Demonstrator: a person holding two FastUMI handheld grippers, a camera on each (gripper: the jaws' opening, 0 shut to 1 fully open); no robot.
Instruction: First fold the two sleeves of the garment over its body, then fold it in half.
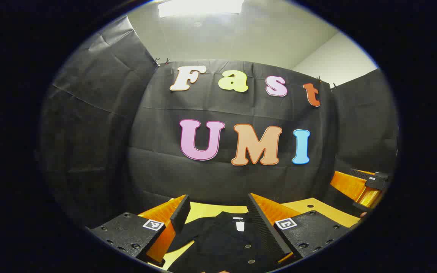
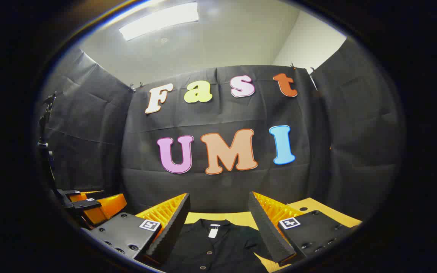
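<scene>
Black shirt [image 1: 222,242] lying flat on the table [image 1: 317,210], collar toward the booth wall, left gripper [image 1: 218,212] and right gripper [image 2: 218,212] both above it, jaws wide apart and holding nothing

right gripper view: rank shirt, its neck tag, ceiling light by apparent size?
1. Shirt, biggest as seen, though it lies nearest the camera.
2. Ceiling light, a long strip, far off.
3. Neck tag, clearly smallest.
</scene>
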